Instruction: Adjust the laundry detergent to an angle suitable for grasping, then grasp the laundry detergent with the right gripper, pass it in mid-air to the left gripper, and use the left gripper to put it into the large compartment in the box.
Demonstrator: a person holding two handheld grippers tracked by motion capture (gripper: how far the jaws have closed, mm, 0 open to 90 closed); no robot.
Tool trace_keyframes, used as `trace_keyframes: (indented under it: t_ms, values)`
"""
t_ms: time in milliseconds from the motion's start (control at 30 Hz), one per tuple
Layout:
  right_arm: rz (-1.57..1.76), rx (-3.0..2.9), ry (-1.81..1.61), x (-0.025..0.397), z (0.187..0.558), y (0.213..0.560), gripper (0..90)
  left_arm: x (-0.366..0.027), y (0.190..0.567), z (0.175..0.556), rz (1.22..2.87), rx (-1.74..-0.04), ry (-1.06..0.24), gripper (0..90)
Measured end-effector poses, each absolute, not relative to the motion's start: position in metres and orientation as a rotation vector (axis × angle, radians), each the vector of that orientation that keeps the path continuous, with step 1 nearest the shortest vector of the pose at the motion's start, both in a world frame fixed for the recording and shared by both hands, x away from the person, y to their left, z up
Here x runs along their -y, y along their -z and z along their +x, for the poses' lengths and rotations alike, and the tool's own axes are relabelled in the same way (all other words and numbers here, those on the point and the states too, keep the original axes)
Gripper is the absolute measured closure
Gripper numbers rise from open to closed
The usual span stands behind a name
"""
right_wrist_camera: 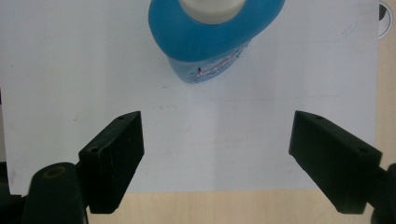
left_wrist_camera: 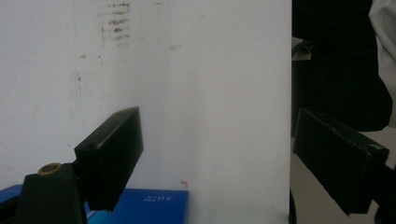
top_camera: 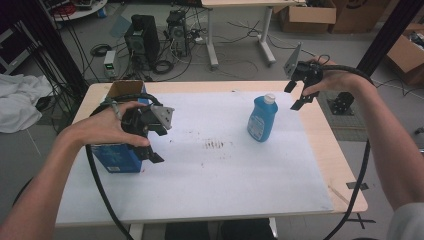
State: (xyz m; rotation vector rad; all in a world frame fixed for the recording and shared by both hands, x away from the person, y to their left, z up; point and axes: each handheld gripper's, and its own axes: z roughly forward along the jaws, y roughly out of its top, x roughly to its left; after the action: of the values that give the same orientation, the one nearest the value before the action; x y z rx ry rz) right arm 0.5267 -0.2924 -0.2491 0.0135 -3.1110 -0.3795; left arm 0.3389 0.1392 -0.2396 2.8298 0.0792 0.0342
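Observation:
A blue bottle [top_camera: 262, 118] with a white cap stands upright on the white sheet [top_camera: 215, 170], right of centre. From above, the right gripper view looks down on the bottle [right_wrist_camera: 212, 39]. My right gripper [top_camera: 296, 95] hovers open above the table's far right edge, to the right of the bottle and apart from it; nothing lies between its jaws [right_wrist_camera: 217, 161]. A blue box [top_camera: 117, 156] with an open cardboard top stands at the left. My left gripper [top_camera: 156, 145] is open just beside and above that box, its jaws empty [left_wrist_camera: 217, 163], with the box's blue face [left_wrist_camera: 144, 207] below.
Brown smudges [top_camera: 215, 145] mark the middle of the sheet. The wooden table [top_camera: 330, 150] shows bare along its right side. Beyond the far edge the floor holds computer towers [top_camera: 142, 40], cables and cardboard boxes [top_camera: 307, 17]. A white cloth [top_camera: 17, 102] lies off to the left.

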Motion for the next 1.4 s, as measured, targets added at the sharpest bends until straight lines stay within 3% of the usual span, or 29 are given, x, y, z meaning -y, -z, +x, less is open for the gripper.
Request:
trace_keyframes:
  t_ms: [833,1400]
  values:
    - [0.003,3.122,0.303,0.285,0.514,0.256,18.2,-0.134,0.245,0.348,2.838,-0.058,-0.002,16.7]
    - [-0.24,3.072,0.379,0.284,0.501,0.26,19.5,-0.132,0.249,0.347,2.83,-0.044,0.013,16.8]
